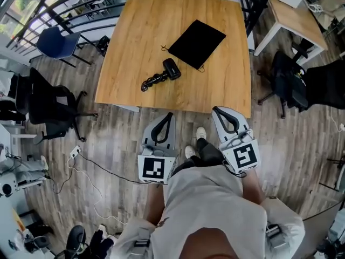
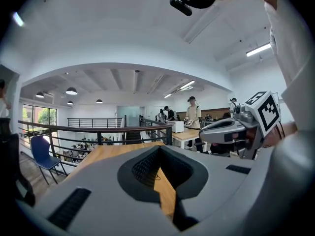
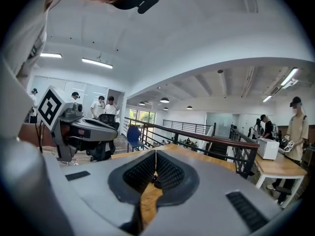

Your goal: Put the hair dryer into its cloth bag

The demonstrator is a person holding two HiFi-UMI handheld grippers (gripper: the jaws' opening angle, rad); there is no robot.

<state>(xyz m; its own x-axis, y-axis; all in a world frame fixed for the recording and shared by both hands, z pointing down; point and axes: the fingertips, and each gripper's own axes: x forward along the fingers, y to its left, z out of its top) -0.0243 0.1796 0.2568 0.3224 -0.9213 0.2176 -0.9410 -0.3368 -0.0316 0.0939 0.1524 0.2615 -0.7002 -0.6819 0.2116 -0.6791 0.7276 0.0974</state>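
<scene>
Head view, and both claws are at the bottom middle of the frame, in front of the person's body and short of the near edge of the table (image 1: 226,90). The left gripper (image 1: 169,115) has its jaws pressed together with nothing between them, and the left gripper view shows only tabletop through the gap behind the tips. Same story for the right gripper (image 1: 217,110): jaws closed, empty. Up on the wood, the hair dryer (image 1: 171,69) lies centre-left with its coiled cord trailing down-left. The cloth bag (image 1: 197,43) lies flat just beside it to the upper right, the two not quite touching. This looks like the reach-in, with nothing grasped yet. To do it well, both claws need to open before they arrive. The bag's drawstring edge seems to face the dryer, so one claw should pinch a single layer there and lift the mouth open. The other should take the dryer by its body, not the springy cord, and feed it in head first.
</scene>
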